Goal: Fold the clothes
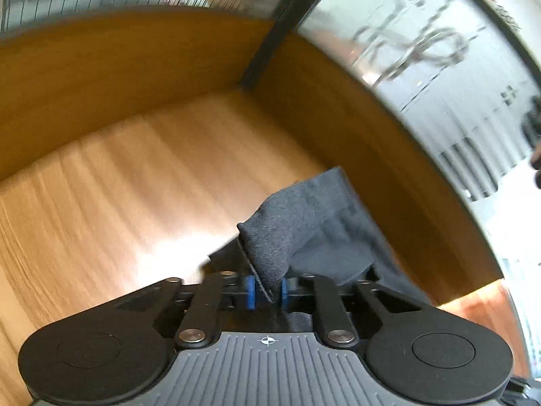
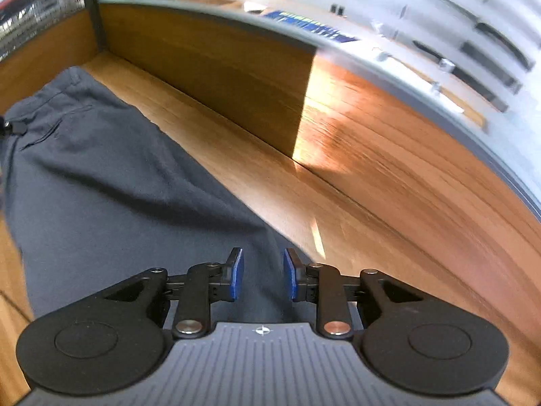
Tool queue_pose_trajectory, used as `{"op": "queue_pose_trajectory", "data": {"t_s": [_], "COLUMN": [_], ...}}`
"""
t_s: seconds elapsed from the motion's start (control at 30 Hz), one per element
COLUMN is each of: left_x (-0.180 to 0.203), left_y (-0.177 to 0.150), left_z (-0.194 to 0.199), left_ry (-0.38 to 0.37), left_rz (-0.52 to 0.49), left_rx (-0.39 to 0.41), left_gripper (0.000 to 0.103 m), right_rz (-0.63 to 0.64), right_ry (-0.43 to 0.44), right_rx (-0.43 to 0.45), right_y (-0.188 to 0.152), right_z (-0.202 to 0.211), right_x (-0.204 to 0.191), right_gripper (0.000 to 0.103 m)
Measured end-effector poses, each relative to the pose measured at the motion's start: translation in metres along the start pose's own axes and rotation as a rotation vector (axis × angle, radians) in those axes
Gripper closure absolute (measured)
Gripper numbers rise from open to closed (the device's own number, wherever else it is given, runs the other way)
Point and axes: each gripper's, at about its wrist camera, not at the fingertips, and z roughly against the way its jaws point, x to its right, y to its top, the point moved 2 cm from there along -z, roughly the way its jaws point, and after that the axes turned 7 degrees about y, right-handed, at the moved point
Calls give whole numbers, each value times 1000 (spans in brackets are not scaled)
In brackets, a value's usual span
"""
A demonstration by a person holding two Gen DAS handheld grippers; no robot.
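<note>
The left gripper (image 1: pixel 267 287) is pinching a fold of the dark grey garment (image 1: pixel 304 233) at lower centre. The right gripper (image 2: pixel 263 277) is hovering with fingers spread over the garment (image 2: pixel 111 176), which is lying across the left of the frame on the wooden table (image 2: pixel 355 209).

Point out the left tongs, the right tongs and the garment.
left tongs (image 1: pixel 267 287): left wrist view, between the blue pads, shut on cloth.
right tongs (image 2: pixel 263 274): right wrist view, the open gap between pads.
garment (image 2: pixel 101 176): right wrist view, flat middle of the cloth.
</note>
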Motion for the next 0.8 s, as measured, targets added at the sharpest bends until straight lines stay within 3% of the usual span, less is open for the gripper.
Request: {"op": "queue_pose_trajectory", "data": {"t_s": [0.13, 0.27, 0.33, 0.47, 0.5, 0.6, 0.8], "left_x": [-2, -31, -46, -48, -45, -32, 3], "left_y": [20, 28, 29, 26, 24, 16, -12], "left_z": [24, 15, 12, 27, 34, 54, 81], "left_ry": [-1, 81, 103, 144, 132, 91, -29], "left_rz": [-34, -25, 1, -73, -95, -165, -364], "left_rx": [25, -11, 8, 70, 82, 110, 139], "left_gripper": [89, 86, 77, 56, 47, 36, 26], "right_rz": [-103, -270, -356, -476, -500, -588, -772], "right_ry": [-10, -14, -31, -73, -88, -143, -255], "right_rx": [10, 23, 24, 33, 37, 57, 108], "right_y": [-39, -90, -115, -160, -170, -192, -236], "right_z": [38, 68, 78, 95, 100, 113, 137], "right_x": [-8, -18, -22, -33, -35, -32, -17], "right_gripper": [74, 74, 74, 74, 74, 74, 74]}}
